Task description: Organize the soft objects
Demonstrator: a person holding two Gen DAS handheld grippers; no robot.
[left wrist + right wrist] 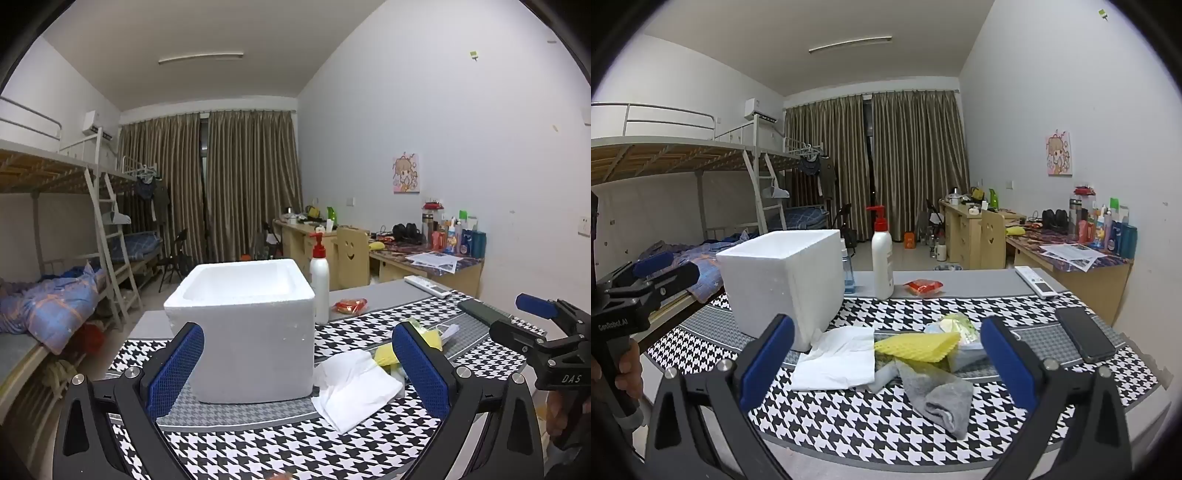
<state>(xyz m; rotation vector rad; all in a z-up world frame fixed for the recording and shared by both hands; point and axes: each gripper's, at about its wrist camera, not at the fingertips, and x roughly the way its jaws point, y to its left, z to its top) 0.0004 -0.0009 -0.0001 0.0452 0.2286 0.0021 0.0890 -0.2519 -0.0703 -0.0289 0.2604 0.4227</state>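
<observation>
A white foam box (pixel 243 325) (pixel 783 280), open at the top, stands on the houndstooth mat. Right of it lies a pile of soft things: a white tissue (pixel 354 387) (pixel 838 358), a yellow foam net (pixel 916 345) (pixel 388 354), a grey sock (pixel 938 391) and a pale wrapped item (pixel 956 325). My left gripper (pixel 299 369) is open and empty, just in front of the box. My right gripper (pixel 886 365) is open and empty, above the pile's near side. Each gripper shows at the edge of the other's view.
A white pump bottle (pixel 882 258) (pixel 319 288) and a small blue spray bottle (pixel 847 269) stand behind the box. A red packet (pixel 923 286), a white remote (pixel 1036 282) and a black phone (pixel 1084 334) lie on the table. Bunk beds stand left, desks right.
</observation>
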